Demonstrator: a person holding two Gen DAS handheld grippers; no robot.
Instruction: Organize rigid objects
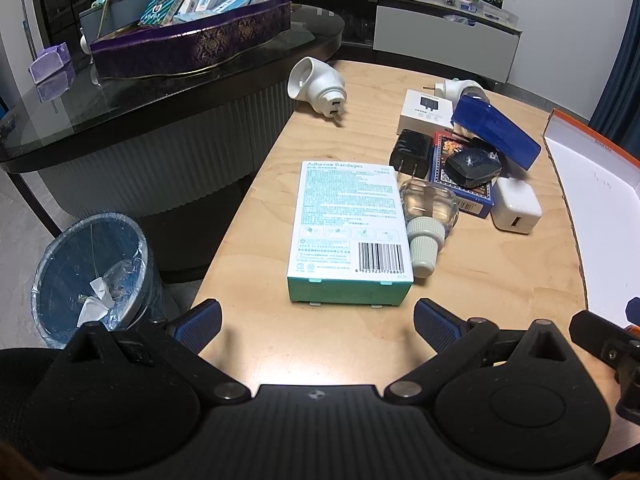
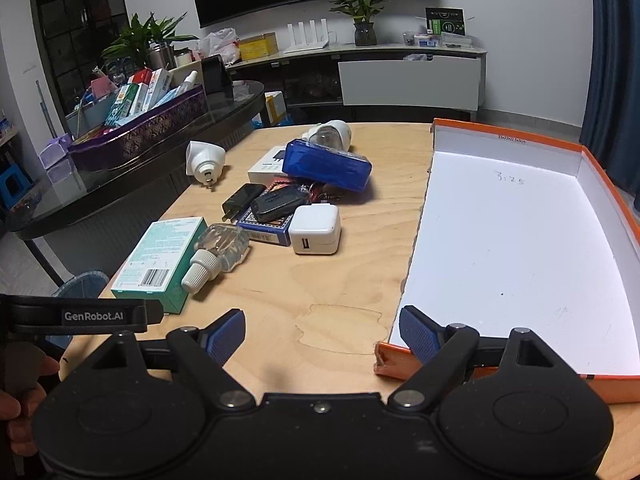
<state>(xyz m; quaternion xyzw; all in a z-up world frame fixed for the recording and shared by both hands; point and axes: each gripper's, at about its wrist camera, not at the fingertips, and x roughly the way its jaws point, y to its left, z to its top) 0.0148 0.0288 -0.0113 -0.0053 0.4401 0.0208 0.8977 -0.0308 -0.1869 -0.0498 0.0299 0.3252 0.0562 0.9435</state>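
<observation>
Both grippers hang low over the near edge of a light wooden table point(image 2: 320, 280), and both stand wide open with nothing between the blue pads. The left gripper point(image 1: 318, 326) points at a teal and white box of adhesive bandages point(image 1: 348, 232), which lies flat just beyond its fingertips. The right gripper point(image 2: 322, 334) is over bare wood; its right finger point(image 2: 418, 334) sits at the near left corner of an orange tray point(image 2: 600, 168) with a white floor. This tray takes the right side of the table and holds no objects.

The things to organize lie in a loose group in the middle of the table, left of the tray. A small clear bottle point(image 2: 224, 246) with a ribbed pale cap lies on its side, touching the right edge of the bandage box. Just beyond it are a black plug charger point(image 2: 242, 200), a pack of playing cards point(image 2: 266, 228) with a black key fob point(image 2: 278, 204) on top, and a white USB charger point(image 2: 316, 229) near the cards on the right. Farther away, a blue plastic case point(image 2: 326, 165) rests tilted on the pile, beside a small white carton point(image 2: 266, 166). One white plug-in device point(image 2: 204, 162) lies alone on the far left of the table, and another one point(image 2: 330, 132) lies behind the blue case.

To the left of the table, a dark glass counter point(image 1: 120, 112) carries a purple basket point(image 1: 192, 46) full of boxes, and a blue waste bin point(image 1: 92, 276) stands on the floor.
</observation>
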